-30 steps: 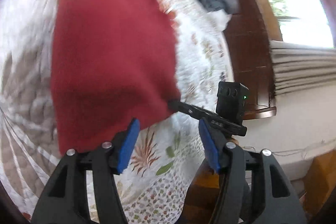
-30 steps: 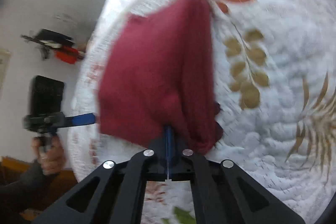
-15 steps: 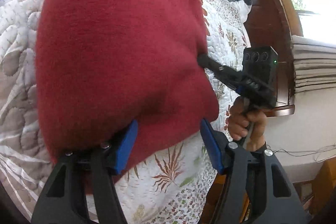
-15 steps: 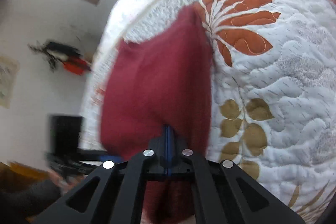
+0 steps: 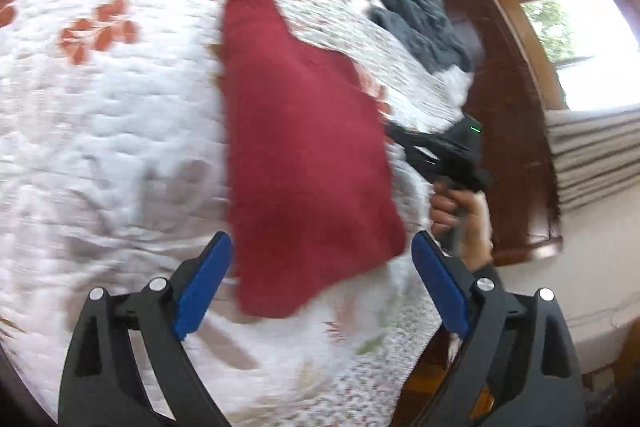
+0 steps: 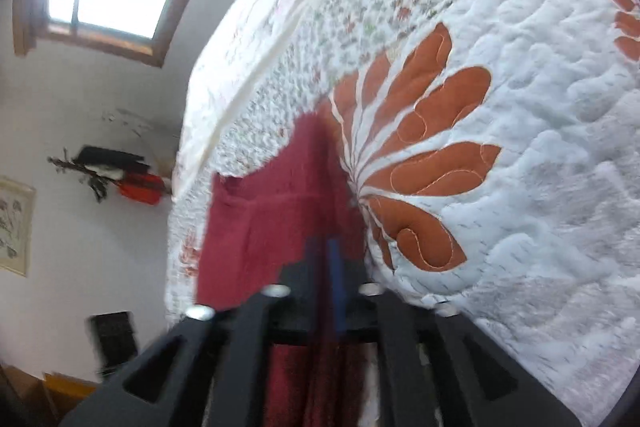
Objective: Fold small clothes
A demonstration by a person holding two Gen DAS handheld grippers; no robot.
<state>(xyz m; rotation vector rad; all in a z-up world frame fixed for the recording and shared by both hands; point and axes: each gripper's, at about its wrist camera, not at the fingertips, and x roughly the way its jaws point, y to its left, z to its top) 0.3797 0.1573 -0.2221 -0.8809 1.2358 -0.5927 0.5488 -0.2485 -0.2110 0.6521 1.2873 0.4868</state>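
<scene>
I am looking down my left gripper [image 5: 320,283] with its blue pads spread wide and gripping nothing, the near edge of the red garment [image 5: 308,155] lying between and just ahead of them on the white quilt [image 5: 100,131]. My right gripper [image 6: 326,267] is pinching its blue pads together on that same red garment [image 6: 272,227], a fold of the cloth hanging down between the black arms and the rest spreading ahead and to the left over the quilt [image 6: 540,155]. Farther off in the left view, a hand [image 5: 464,215] is holding the right gripper [image 5: 444,151] at the garment's right edge, and a grey garment [image 5: 420,23] is sitting beyond near the quilt's far side.
</scene>
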